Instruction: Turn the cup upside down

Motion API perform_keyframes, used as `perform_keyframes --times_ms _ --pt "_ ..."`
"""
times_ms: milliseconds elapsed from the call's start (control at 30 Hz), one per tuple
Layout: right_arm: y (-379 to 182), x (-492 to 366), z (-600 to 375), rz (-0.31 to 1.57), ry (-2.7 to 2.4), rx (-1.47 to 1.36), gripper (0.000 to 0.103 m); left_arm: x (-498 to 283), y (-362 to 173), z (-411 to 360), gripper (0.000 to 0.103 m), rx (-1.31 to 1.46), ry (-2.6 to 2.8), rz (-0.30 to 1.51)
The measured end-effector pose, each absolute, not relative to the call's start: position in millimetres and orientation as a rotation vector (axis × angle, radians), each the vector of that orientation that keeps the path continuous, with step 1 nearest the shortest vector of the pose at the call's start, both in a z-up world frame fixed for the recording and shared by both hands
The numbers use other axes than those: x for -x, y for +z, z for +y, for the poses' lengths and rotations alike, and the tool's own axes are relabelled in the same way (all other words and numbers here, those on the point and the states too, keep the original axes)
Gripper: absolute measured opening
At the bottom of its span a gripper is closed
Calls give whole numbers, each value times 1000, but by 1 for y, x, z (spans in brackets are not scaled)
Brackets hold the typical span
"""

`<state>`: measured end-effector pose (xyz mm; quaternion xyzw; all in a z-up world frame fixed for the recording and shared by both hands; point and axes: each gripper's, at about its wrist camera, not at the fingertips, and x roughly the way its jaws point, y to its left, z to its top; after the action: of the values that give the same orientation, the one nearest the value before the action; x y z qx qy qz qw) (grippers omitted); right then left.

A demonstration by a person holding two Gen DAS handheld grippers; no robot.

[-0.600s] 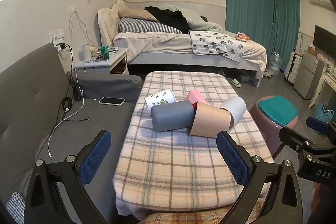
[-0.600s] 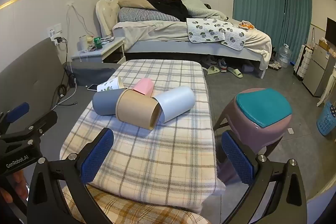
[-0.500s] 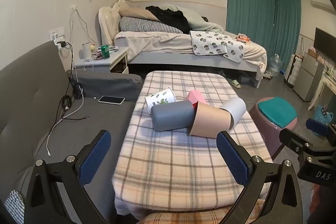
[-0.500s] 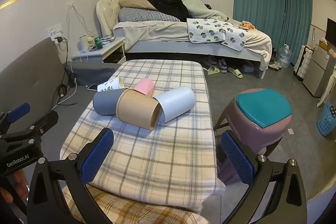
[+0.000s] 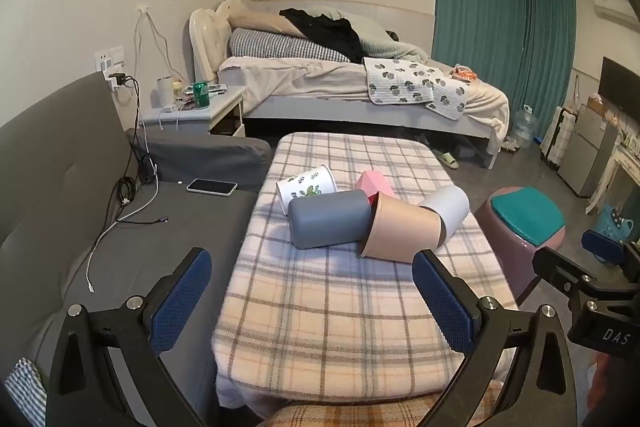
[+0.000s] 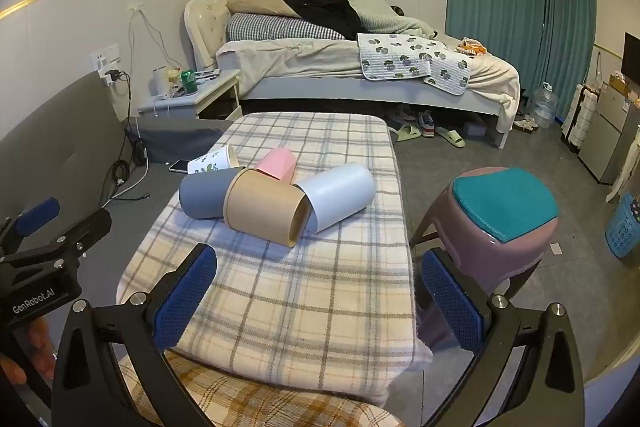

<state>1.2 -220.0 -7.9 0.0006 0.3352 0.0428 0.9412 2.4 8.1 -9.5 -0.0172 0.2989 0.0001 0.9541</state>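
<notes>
Five cups lie on their sides in a cluster at the middle of the worktop (image 5: 360, 327), which is covered with a plaid cloth. The blue-grey cup (image 5: 330, 218) lies across the left of the cluster, its closed base toward the left wrist camera. Touching it on the right is the tan cup (image 5: 402, 231), whose open mouth shows in the right wrist view (image 6: 267, 207). Just beyond the tan cup lies the white cup (image 6: 338, 195), touching it, with its base pointing to the far right. Behind these sit the pink cup (image 6: 277, 163) and the leaf-print cup (image 5: 307, 186), the latter with its mouth toward the sofa side.

The left gripper (image 5: 312, 301) hangs over the near end of the worktop, its jaws spread wide and holding nothing, well apart from the cups. The right gripper (image 6: 316, 301) is likewise held over the near edge, jaws wide apart and empty, the cluster lying ahead between the blue pads (image 6: 186, 297).

To the left of the worktop a grey sofa (image 5: 80, 195) carries a phone (image 5: 212, 186) and charging cables. To the right stands a mauve stool with a teal seat pad (image 6: 505, 203). A bed (image 5: 352, 83) with rumpled bedding fills the far side of the room, with teal curtains (image 5: 500, 39) beyond
</notes>
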Motion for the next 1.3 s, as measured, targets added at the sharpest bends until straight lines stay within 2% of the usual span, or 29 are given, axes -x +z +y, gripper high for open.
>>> perform_keyframes --times_ms 1300 --pt "-14 2 -212 691 101 -9 103 -3 -10 10 103 37 0 610"
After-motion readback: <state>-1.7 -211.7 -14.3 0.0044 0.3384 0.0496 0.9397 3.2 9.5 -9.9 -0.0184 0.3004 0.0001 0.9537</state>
